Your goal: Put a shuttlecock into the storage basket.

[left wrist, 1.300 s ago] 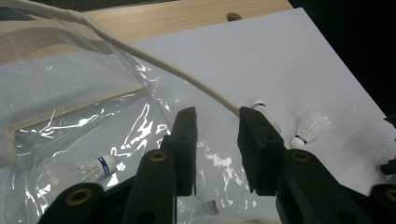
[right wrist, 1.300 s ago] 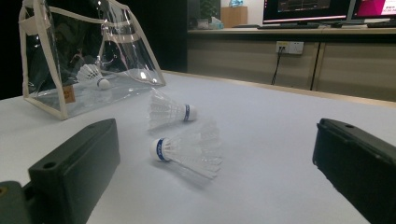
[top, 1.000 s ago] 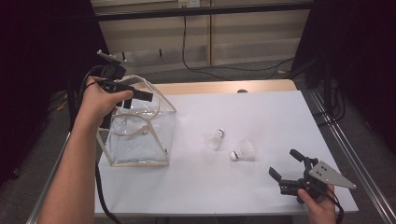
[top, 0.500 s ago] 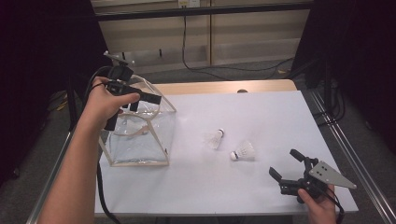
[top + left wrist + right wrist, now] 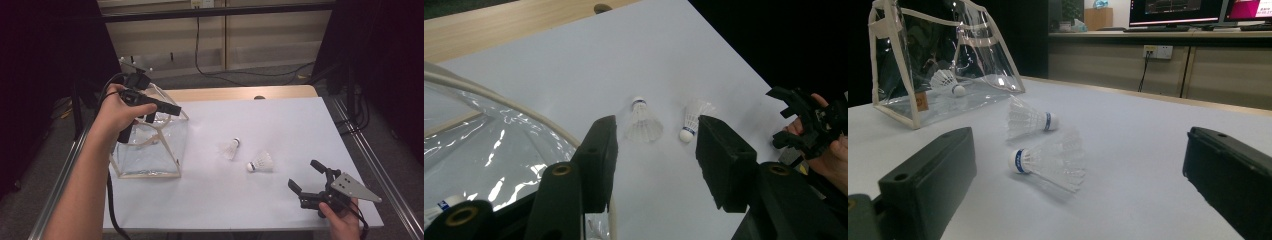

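High view | left tool (image 5: 150, 107) agape, empty, above bag (image 5: 150, 150) rim | right tool (image 5: 310, 182) agape, empty, near table (image 5: 280, 125) edge

two white shuttlecocks (image 5: 231, 148) (image 5: 260, 161) on their sides (blue-banded corks), near each other mid-table

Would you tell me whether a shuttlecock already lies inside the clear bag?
Yes, one shuttlecock lies inside the clear bag, behind its transparent wall.

2 shuttlecocks (image 5: 231, 148) (image 5: 260, 161) are lying close together mid-table, with bare table (image 5: 280, 120) lying open around them; the clear bag (image 5: 150, 150) is blocking the left edge.
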`<state>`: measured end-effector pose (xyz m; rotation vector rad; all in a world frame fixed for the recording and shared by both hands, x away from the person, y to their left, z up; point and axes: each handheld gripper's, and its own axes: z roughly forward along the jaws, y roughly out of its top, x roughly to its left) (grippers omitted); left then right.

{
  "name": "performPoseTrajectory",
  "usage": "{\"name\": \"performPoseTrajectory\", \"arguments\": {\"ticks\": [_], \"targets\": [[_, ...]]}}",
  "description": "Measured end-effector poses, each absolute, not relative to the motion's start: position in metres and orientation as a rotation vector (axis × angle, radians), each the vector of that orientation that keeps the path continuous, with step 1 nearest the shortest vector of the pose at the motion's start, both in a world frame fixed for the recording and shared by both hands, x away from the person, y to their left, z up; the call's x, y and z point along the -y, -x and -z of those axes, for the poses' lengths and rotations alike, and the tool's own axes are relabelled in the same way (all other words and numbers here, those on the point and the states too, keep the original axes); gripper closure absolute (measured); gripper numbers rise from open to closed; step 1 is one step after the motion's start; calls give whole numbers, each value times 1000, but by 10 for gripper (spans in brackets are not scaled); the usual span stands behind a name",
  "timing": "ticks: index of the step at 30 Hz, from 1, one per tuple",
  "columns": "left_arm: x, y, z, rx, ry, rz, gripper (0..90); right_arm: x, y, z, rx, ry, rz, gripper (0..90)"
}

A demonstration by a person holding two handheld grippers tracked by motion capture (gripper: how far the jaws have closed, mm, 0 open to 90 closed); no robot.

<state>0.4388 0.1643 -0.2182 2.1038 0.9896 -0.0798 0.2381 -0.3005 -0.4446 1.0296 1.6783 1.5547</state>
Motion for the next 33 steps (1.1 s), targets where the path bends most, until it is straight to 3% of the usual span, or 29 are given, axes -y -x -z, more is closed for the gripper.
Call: {"name": "performPoseTrajectory", "arguments": {"ticks": [14,33], "targets": [[-149,-430,223,-935,-2117,109,433,300,-238,445,-1680,-1027,-1557,7],[-128,-421,237,-849,-2125,81,247,300,-238,445,-1685,-1023,-1555,7]]}}
